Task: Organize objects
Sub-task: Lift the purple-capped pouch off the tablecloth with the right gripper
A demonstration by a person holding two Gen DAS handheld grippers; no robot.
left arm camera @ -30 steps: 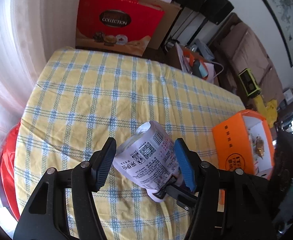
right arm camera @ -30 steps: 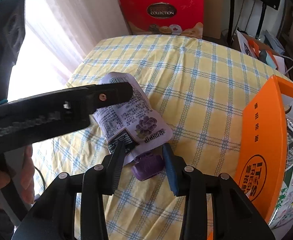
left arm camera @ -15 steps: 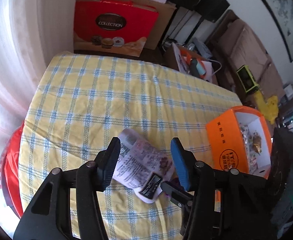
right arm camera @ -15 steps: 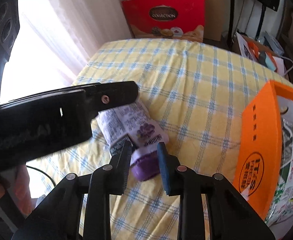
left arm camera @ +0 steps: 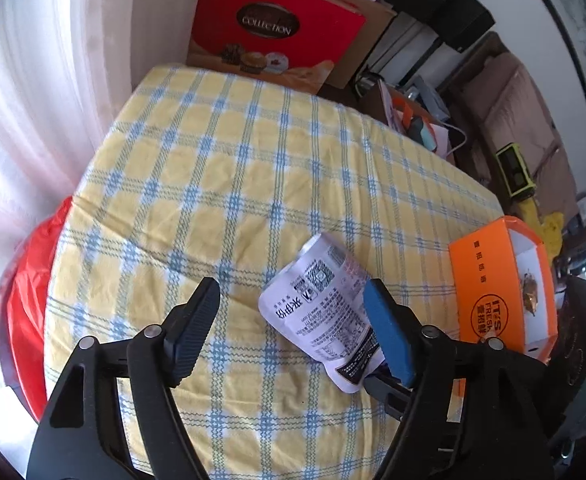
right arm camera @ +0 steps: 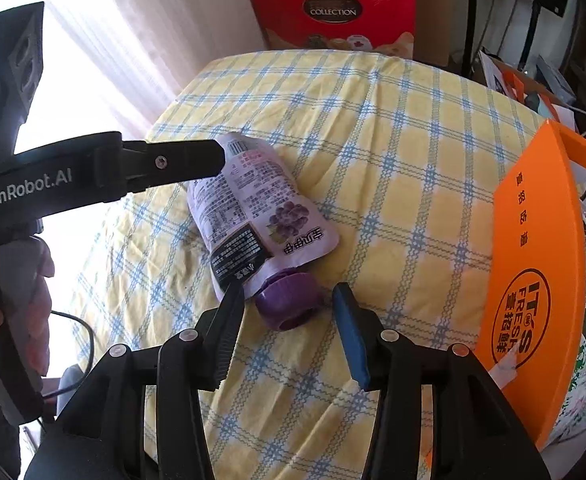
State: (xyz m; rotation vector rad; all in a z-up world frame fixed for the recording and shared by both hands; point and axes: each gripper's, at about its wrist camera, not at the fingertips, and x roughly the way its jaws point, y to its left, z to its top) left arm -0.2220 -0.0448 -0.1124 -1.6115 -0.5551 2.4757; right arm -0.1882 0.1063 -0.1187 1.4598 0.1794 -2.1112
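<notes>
Left hand-held gripper (left arm camera: 291, 320) angling steeply down, jaws just widening, its blue pad beside the purple-capped drink pouch (right arm camera: 253, 216), right hand-held gripper (right arm camera: 287, 334) opening around the cap, pouch lying mid-desk (left arm camera: 233, 168), orange box (right arm camera: 533, 272) occupying the right edge.

Past the far edge of my yellow-and-blue checked tablecloth (left arm camera: 229, 184) I see a red gift box (left arm camera: 277, 32) marked COLLECTION, leaning against brown cardboard. Left of the cloth hangs a sheer white curtain (left arm camera: 45, 92), and below the cloth's left edge I see a red plastic bag (left arm camera: 29, 300). Off its right side I make out a brown sofa (left arm camera: 521, 120), a lime-green device (left arm camera: 515, 170) and a framed picture (left arm camera: 585, 36) on the wall.
</notes>
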